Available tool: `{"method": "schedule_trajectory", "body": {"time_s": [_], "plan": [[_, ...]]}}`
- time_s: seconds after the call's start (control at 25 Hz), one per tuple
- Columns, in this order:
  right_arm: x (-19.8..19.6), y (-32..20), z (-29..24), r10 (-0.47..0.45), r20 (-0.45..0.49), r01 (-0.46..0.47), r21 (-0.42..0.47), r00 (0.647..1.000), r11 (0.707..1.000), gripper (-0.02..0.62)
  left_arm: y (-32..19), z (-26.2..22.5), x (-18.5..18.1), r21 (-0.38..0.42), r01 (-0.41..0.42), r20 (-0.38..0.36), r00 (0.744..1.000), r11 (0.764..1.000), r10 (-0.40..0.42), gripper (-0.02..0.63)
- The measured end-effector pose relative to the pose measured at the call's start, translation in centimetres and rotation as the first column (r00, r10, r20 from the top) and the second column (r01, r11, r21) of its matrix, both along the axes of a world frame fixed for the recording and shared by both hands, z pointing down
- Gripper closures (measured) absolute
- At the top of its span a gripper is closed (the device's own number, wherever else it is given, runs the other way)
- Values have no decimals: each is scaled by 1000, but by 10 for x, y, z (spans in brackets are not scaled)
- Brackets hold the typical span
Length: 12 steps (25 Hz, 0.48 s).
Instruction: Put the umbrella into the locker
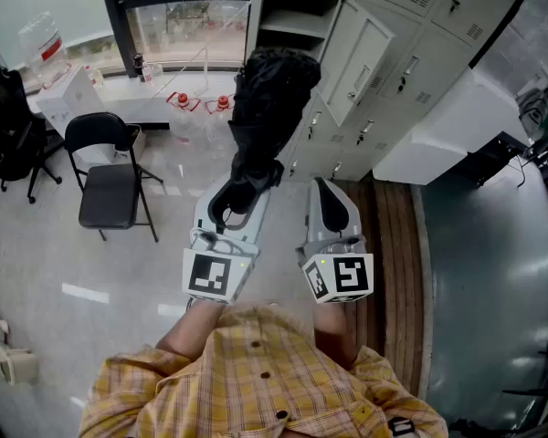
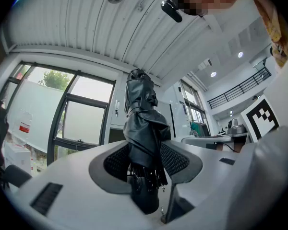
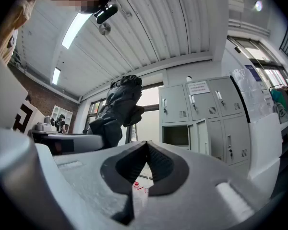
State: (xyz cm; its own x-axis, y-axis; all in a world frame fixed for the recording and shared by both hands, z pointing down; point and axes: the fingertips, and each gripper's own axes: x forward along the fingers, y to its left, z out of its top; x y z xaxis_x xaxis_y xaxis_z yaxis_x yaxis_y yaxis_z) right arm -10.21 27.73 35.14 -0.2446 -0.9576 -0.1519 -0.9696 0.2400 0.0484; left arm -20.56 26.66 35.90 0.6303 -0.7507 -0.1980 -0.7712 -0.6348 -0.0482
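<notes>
1. The left gripper (image 1: 240,190) has its jaws clamped on the lower part of a folded black umbrella (image 1: 269,99); in the left gripper view the ribbed pads (image 2: 175,159) press on the fabric from both sides and the umbrella (image 2: 141,128) stands up out of them.
2. The right gripper (image 1: 321,188) is just beside the left one; in the right gripper view its jaws meet with nothing between them.
3. The umbrella is held up in the air in front of a bank of pale grey lockers (image 1: 411,53); one compartment (image 1: 297,16) stands open with its door (image 1: 361,57) swung out, and the umbrella is outside it.
4. The floor (image 1: 192,153) is pale and glossy; a strip of wooden boards (image 1: 393,245) runs along the foot of the lockers, with darker shiny floor (image 1: 493,263) beyond.
5. A black folding chair (image 1: 110,190) stands at the left, near a large window (image 1: 183,16); a ribbed white ceiling (image 2: 86,23) shows above.
</notes>
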Motion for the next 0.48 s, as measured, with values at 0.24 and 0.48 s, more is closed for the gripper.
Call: {"method": "schedule_trajectory", "body": {"time_s": [0.24, 0.48], "plan": [[4, 1, 6, 7, 12, -7, -19, 1000, 1000, 598, 3, -5, 2, -87, 15, -43, 999, 996, -18, 416], [12, 1, 8, -10, 6, 11, -19, 1000, 1000, 598, 4, -2, 10, -92, 33, -43, 998, 995, -37, 416]]}}
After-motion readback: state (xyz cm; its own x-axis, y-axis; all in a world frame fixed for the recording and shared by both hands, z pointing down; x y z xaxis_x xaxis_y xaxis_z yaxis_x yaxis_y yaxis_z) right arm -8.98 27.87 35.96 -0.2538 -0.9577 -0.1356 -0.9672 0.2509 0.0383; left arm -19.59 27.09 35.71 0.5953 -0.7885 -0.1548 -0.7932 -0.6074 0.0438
